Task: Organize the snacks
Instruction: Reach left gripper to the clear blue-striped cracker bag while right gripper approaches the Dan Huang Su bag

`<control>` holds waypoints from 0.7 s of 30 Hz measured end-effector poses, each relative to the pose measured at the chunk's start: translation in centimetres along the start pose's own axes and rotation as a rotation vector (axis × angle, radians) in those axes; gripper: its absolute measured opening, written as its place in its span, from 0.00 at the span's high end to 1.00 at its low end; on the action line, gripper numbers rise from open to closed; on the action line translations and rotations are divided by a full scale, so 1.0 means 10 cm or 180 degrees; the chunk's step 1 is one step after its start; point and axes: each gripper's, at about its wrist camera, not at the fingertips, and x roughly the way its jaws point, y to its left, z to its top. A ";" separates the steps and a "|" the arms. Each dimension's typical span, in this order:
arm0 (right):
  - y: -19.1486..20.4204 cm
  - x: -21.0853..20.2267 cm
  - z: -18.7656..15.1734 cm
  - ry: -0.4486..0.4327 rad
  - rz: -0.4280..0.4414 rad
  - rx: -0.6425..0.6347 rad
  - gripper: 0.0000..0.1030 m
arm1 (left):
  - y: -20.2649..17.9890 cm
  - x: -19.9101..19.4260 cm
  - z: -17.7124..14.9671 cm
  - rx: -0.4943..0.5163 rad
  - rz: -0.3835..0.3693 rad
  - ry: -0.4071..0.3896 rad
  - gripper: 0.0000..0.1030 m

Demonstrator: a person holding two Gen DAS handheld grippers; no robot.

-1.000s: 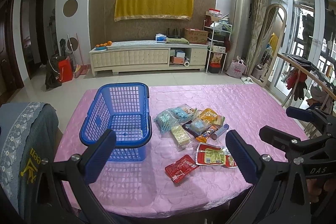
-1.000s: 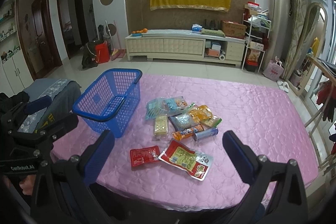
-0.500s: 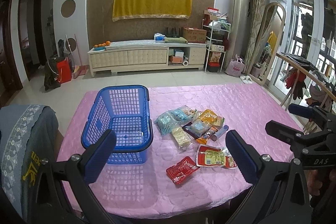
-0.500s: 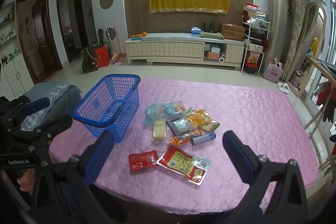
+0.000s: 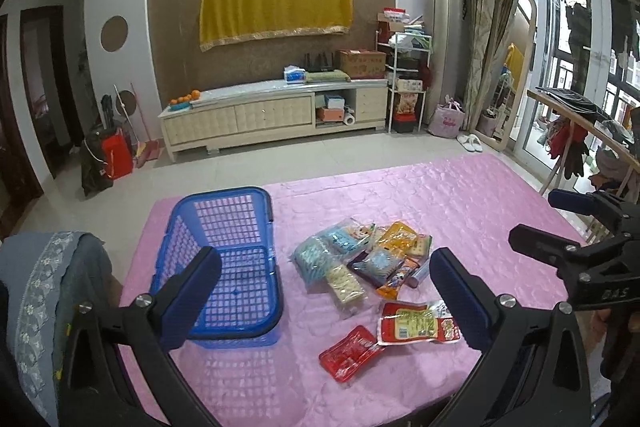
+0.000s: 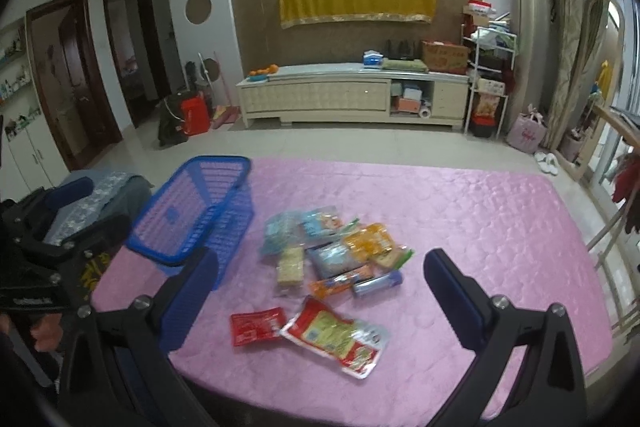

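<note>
An empty blue plastic basket (image 5: 224,259) (image 6: 192,211) stands on the left of the pink table (image 5: 460,211) (image 6: 480,227). A pile of several snack packets (image 5: 360,259) (image 6: 328,251) lies right of it. Nearer me lie a small red packet (image 5: 348,351) (image 6: 256,327) and a larger red and yellow packet (image 5: 416,323) (image 6: 336,339). My left gripper (image 5: 324,291) is open and empty, held above the table's near edge. My right gripper (image 6: 320,291) is open and empty, also high above the near edge.
A chair with a grey-blue cover (image 5: 44,291) (image 6: 96,195) stands at the table's left side. A wooden clothes rack (image 5: 580,131) is to the right. A cream TV cabinet (image 5: 272,115) stands against the far wall, across bare floor.
Both grippers have drawn back and risen a little, so the table and snacks look smaller and farther. Nothing on the table has moved.
</note>
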 end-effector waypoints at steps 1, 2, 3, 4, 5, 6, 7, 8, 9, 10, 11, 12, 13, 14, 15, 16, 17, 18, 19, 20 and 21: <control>-0.04 0.05 0.03 0.0021 -0.0015 -0.0007 0.00 | -0.02 0.06 0.03 0.0001 -0.0021 0.0028 0.00; -0.08 0.08 0.05 0.0030 -0.0018 0.0003 0.00 | -0.03 0.12 0.07 0.0000 -0.0042 0.0063 0.00; -0.12 0.12 0.07 0.0048 -0.0037 0.0020 0.00 | -0.05 0.18 0.10 0.0002 -0.0061 0.0089 0.00; -0.17 0.17 0.09 0.0076 -0.0078 0.0040 0.00 | -0.07 0.24 0.13 0.0008 -0.0084 0.0124 0.00; -0.22 0.21 0.11 0.0092 -0.0093 0.0048 0.00 | -0.09 0.32 0.16 0.0010 -0.0112 0.0163 0.00; -0.27 0.26 0.14 0.0104 -0.0095 0.0044 0.00 | -0.11 0.38 0.18 0.0003 -0.0132 0.0199 0.00; -0.31 0.32 0.17 0.0129 -0.0118 0.0032 0.00 | -0.13 0.46 0.21 -0.0006 -0.0144 0.0246 0.00; -0.34 0.37 0.20 0.0152 -0.0162 0.0021 0.00 | -0.16 0.55 0.24 -0.0008 -0.0137 0.0319 0.00; -0.38 0.42 0.22 0.0167 -0.0238 0.0020 0.00 | -0.18 0.62 0.26 -0.0017 -0.0114 0.0353 0.00; -0.42 0.47 0.26 0.0160 -0.0239 0.0023 0.00 | -0.19 0.70 0.28 -0.0036 -0.0089 0.0369 0.00; -0.46 0.53 0.29 0.0158 -0.0170 0.0016 0.00 | -0.21 0.79 0.30 -0.0061 -0.0068 0.0404 0.00; -0.48 0.58 0.31 0.0179 -0.0155 0.0017 0.00 | -0.22 0.87 0.32 -0.0085 -0.0063 0.0451 0.00; -0.52 0.67 0.35 0.0205 -0.0147 0.0013 0.00 | -0.23 0.99 0.33 -0.0125 -0.0083 0.0507 0.00; -0.55 0.74 0.38 0.0225 -0.0123 -0.0005 0.00 | -0.24 1.07 0.34 -0.0144 -0.0100 0.0543 0.00; -0.58 0.82 0.40 0.0261 -0.0099 -0.0028 0.00 | -0.24 1.16 0.35 -0.0160 -0.0096 0.0580 0.00; -0.60 0.93 0.43 0.0303 -0.0096 -0.0054 0.00 | -0.25 1.26 0.37 -0.0172 -0.0078 0.0612 0.00; -0.62 1.01 0.46 0.0340 -0.0092 -0.0080 0.00 | -0.25 1.38 0.38 -0.0187 -0.0056 0.0646 0.00; -0.64 1.09 0.47 0.0381 -0.0098 -0.0109 0.00 | -0.26 1.46 0.39 -0.0204 -0.0061 0.0663 0.01; -0.65 1.18 0.48 0.0412 -0.0100 -0.0139 0.00 | -0.25 1.53 0.39 -0.0224 -0.0075 0.0687 0.05; -0.65 1.27 0.48 0.0452 -0.0094 -0.0166 0.00 | -0.25 1.64 0.40 -0.0254 -0.0086 0.0736 0.09; -0.66 1.38 0.49 0.0513 -0.0087 -0.0185 0.01 | -0.24 1.75 0.40 -0.0285 -0.0089 0.0777 0.11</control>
